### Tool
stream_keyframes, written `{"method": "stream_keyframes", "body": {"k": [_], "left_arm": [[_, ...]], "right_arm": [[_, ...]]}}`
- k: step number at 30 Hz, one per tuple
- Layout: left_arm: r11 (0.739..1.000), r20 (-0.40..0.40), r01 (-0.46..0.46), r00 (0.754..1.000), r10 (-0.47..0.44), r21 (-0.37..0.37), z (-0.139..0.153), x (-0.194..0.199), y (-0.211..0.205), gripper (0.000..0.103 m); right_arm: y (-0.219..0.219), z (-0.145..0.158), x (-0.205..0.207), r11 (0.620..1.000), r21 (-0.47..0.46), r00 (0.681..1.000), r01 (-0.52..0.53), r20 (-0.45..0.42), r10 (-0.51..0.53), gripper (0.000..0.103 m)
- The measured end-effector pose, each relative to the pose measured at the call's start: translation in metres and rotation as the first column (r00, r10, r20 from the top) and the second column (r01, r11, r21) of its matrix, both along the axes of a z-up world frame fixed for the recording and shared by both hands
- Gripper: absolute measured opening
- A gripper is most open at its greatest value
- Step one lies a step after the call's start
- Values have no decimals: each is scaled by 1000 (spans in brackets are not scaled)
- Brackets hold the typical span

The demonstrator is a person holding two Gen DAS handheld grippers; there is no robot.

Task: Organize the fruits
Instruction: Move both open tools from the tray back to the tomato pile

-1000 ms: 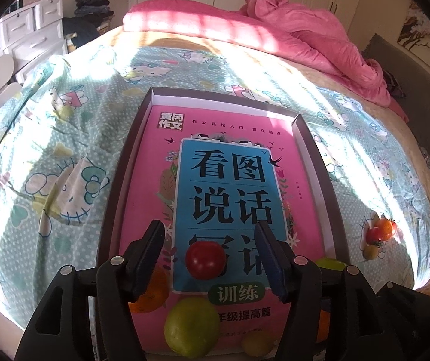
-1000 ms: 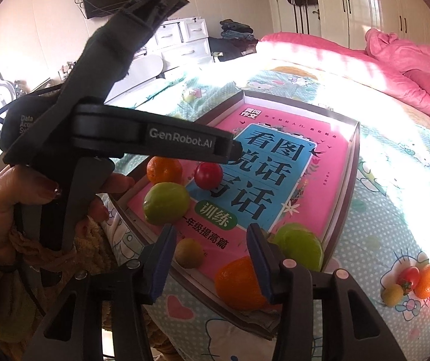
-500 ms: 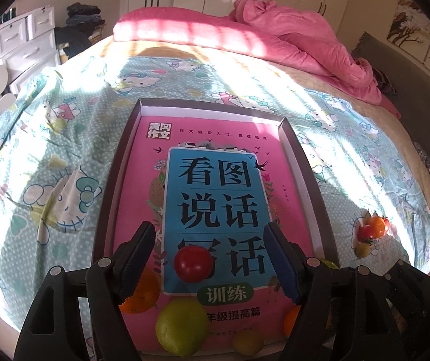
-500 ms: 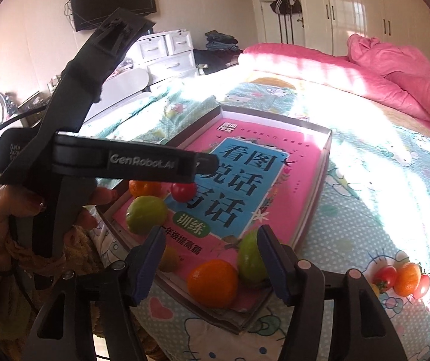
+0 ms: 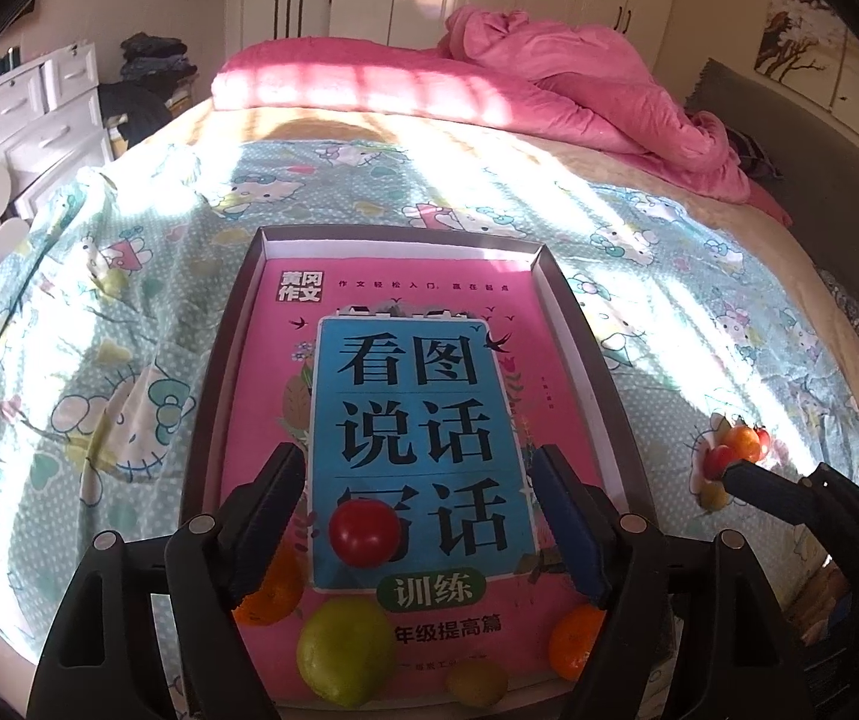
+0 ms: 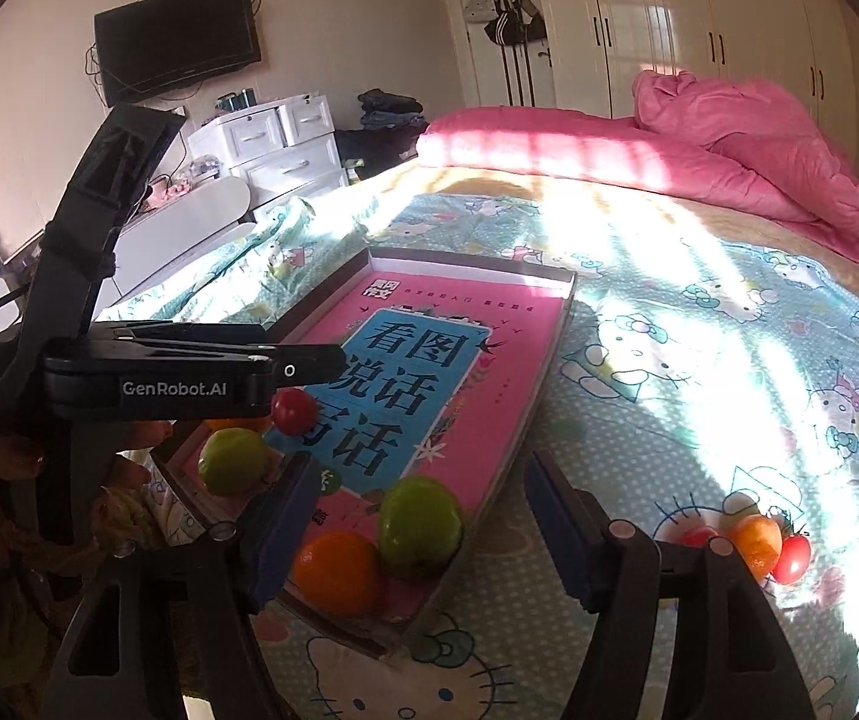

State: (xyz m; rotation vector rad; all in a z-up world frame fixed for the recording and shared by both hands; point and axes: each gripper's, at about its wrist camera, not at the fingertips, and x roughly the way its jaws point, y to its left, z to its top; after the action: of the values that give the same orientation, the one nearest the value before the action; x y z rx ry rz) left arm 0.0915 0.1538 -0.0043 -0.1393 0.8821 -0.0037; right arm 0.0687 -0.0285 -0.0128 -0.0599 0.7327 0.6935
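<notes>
Left gripper (image 5: pixel 414 516) is held over the near end of the tray (image 5: pixel 222 372), jaws spread wide, nothing between them but air above the fruit. The shallow dark-rimmed tray is seen lying on the bed (image 5: pixel 129 312), on a cartoon-print sheet; a pink book (image 5: pixel 417 372) with a blue title panel lies flat inside and fills most of it.

Contents, left to right, all on the book's near end:
- orange (image 5: pixel 267 594), near-left, partly hidden behind the left jaw
- green fruit (image 5: pixel 345 651), near edge
- red tomato (image 5: pixel 364 534), on the blue panel, just beyond the green fruit
- small yellow-green fruit (image 5: pixel 476 684), at the near rim
- second orange (image 5: pixel 576 639), near-right, partly hidden behind the right jaw
- second green fruit (image 6: pixel 420 525), visible in the right wrist view only, touching that orange

Far part of the tray: only the book is seen.

Right gripper (image 6: pixel 423 531) is held at the tray's near-right corner, jaws released wide, nothing grasped.

Outside the tray, well to the right on the sheet: a loose cluster of small tomatoes (image 6: pixel 759 543), red and orange, touching one another.
</notes>
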Motion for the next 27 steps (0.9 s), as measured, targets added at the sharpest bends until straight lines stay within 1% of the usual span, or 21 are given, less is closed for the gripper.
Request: {"method": "stream_keyframes", "body": {"k": [13, 27], "left_arm": [[998, 21, 56, 998, -56, 1, 8, -5, -27, 79], [989, 16, 144, 989, -144, 13, 11, -12, -64, 79]], "right_arm": [[-32, 5, 3, 998, 9, 998, 68, 13, -68, 70], [-68, 6, 5, 989, 0, 989, 148, 17, -148, 71]]}}
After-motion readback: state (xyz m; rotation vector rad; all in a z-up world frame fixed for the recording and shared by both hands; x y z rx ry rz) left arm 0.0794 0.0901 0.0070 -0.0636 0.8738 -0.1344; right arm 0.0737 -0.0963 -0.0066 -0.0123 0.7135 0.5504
